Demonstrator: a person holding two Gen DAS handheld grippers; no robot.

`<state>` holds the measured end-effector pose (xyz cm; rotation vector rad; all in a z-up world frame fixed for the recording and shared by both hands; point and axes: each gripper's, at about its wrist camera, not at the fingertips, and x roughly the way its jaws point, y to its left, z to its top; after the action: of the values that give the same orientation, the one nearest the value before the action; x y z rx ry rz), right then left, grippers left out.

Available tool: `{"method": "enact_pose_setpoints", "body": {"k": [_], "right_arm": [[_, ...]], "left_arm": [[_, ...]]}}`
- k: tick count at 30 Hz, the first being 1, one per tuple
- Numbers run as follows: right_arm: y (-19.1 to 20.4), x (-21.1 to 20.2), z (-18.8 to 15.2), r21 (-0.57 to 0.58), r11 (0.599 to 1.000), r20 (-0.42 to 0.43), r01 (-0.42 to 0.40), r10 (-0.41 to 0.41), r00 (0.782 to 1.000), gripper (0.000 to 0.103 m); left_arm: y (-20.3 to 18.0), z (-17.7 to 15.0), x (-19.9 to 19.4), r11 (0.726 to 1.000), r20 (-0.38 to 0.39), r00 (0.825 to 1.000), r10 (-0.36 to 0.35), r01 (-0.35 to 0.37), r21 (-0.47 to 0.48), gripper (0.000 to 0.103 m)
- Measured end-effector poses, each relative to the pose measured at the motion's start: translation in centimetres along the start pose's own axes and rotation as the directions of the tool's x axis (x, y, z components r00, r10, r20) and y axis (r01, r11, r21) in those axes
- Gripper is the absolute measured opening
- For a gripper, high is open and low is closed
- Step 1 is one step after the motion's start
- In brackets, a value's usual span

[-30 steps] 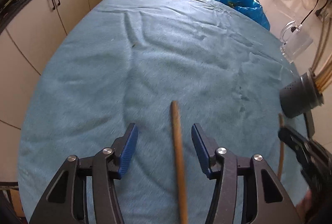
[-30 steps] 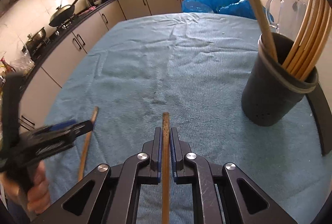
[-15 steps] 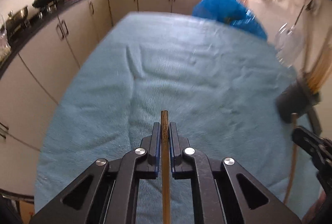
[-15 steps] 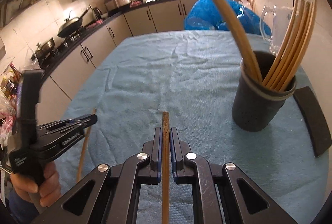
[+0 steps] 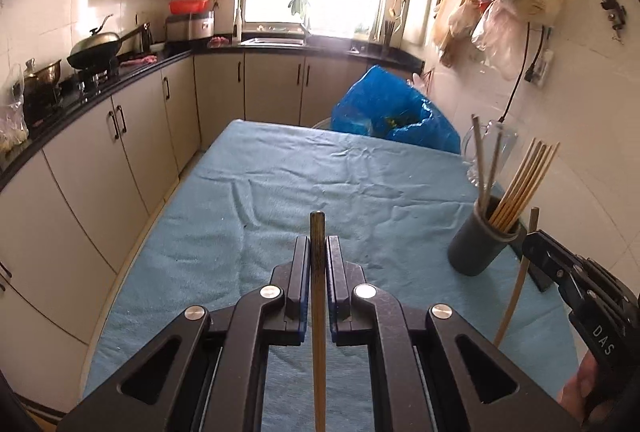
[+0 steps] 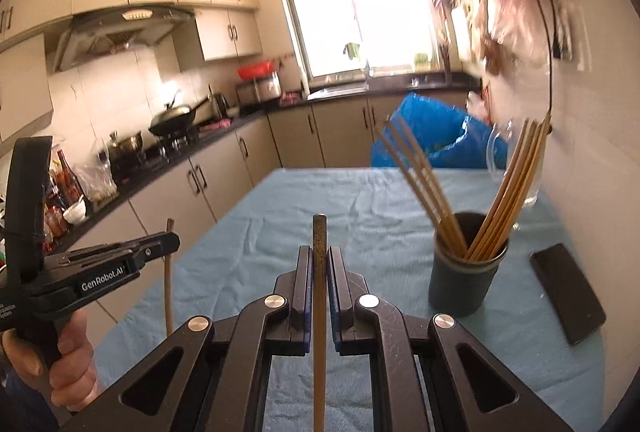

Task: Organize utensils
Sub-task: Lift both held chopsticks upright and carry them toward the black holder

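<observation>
My left gripper is shut on a wooden chopstick, held above the blue cloth table. My right gripper is shut on another wooden chopstick. A dark grey utensil holder with several chopsticks stands to the right front of the right gripper; it also shows at the right in the left wrist view. The right gripper with its chopstick shows at the right of the left wrist view. The left gripper shows at the left of the right wrist view.
A black phone lies right of the holder. A glass mug and a blue plastic bag are at the table's far right. Kitchen cabinets and a stove counter run along the left.
The left gripper closed on the chopstick that lay between its open fingers and lifted it. Both grippers rose and tilted up, so the views now show the kitchen beyond the table.
</observation>
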<state>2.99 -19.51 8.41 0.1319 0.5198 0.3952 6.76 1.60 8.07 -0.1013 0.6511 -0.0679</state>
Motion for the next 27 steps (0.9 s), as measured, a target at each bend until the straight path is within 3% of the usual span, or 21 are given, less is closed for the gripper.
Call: {"method": "enact_pose_setpoints", "body": {"k": [13, 27], "right_arm": [[-1.4, -2.1, 0.3, 0.031, 1.000, 0.047, 0.002, -0.003, 0.999, 0.008], [-4.5, -4.9, 1.6, 0.092, 0.994, 0.116, 0.050, -0.061, 0.991, 0.008]], "left_arm": [[-0.8, 0.2, -1.5, 0.999, 0.000, 0.999, -0.039, 0.039, 0.012, 0.007], [-2.6, 1.4, -2.3, 0.997, 0.010, 0.997, -0.079, 0.078, 0.028, 0.007]]}}
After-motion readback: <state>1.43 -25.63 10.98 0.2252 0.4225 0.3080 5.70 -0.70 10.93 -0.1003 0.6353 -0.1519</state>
